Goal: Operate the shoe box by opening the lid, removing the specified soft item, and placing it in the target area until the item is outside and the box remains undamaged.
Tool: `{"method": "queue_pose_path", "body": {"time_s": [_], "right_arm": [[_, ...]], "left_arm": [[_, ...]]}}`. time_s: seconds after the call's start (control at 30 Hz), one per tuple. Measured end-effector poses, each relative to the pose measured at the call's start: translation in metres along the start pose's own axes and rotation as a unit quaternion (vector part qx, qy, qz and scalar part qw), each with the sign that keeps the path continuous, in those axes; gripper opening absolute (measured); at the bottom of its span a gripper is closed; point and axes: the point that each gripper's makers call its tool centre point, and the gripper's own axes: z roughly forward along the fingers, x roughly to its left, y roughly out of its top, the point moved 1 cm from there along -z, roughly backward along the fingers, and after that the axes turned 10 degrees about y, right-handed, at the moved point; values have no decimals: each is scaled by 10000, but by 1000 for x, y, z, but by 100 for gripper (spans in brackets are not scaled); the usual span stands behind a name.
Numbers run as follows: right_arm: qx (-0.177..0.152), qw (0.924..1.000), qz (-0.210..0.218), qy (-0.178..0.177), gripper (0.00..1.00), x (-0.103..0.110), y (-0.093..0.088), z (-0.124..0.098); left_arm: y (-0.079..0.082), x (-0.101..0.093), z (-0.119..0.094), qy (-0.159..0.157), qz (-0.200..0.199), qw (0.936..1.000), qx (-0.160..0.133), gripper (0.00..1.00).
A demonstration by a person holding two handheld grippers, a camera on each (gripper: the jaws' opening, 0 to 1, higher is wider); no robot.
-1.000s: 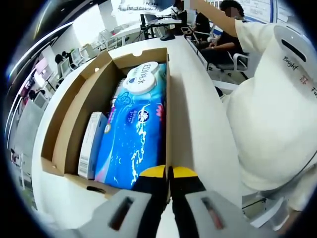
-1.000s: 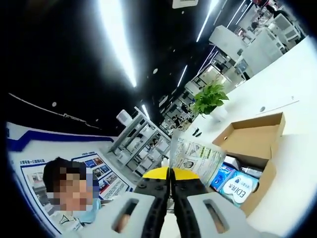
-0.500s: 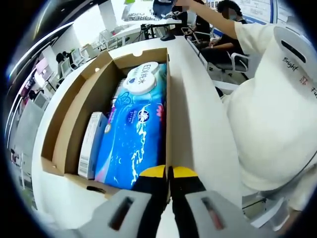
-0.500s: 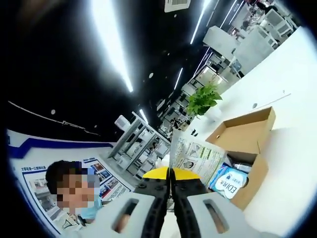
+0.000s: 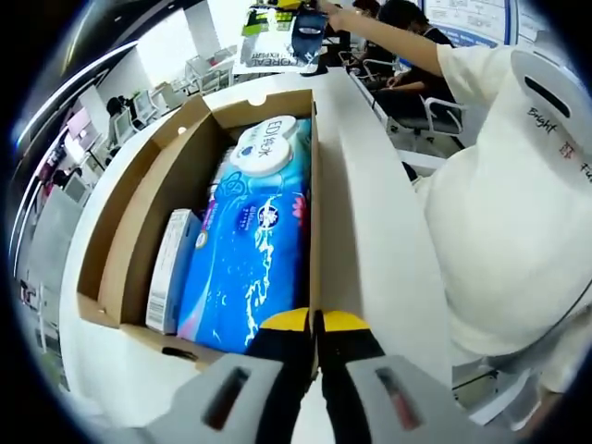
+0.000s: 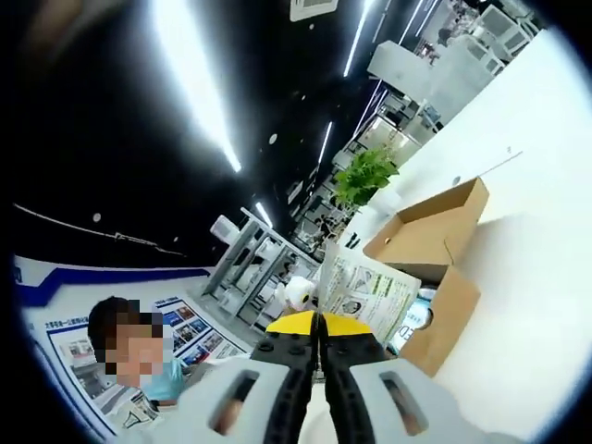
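The open cardboard shoe box (image 5: pixel 139 185) lies lengthwise on a white table (image 5: pixel 370 240). Inside it are a blue wet-wipes pack (image 5: pixel 254 259) with a white flip cap and a slim white carton (image 5: pixel 171 268) along its left side. My left gripper (image 5: pixel 314 320) is shut at the box's near right corner, and the right wall's edge runs into its jaws. My right gripper (image 6: pixel 316 319) is shut on a soft white-and-green printed pack (image 6: pixel 365 291), held in the air away from the box (image 6: pixel 444 310). In the left gripper view, that pack (image 5: pixel 264 42) and the right gripper (image 5: pixel 305 23) hang beyond the box's far end.
The person's white-clad body (image 5: pixel 509 203) stands close at the table's right edge, one arm (image 5: pixel 388 37) stretched over its far end. A potted plant (image 6: pixel 363 174) stands on the table behind the box. Seated people and office desks fill the background.
My right gripper has carried the printed pack further from the box, which looks smaller in its view. In the left gripper view the pack has dropped into sight. My left gripper has not moved.
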Motion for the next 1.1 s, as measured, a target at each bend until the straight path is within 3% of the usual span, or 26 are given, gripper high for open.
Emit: {"method": "queue_pose_path", "body": {"time_s": [0.33,0.57,1.1], "right_arm": [[25,9995,256,-209,0,-24,-19,0],[-51,9983,480,-332,0,-39,-19,-2],[272,9946,492,-873,0,-68,-26,-9]], "left_arm": [[0,0,0,0,1,10000,10,2],[1,0,0,2,16,10000,0,2],[1,0,-1,13,37,10000,-34,2]]}}
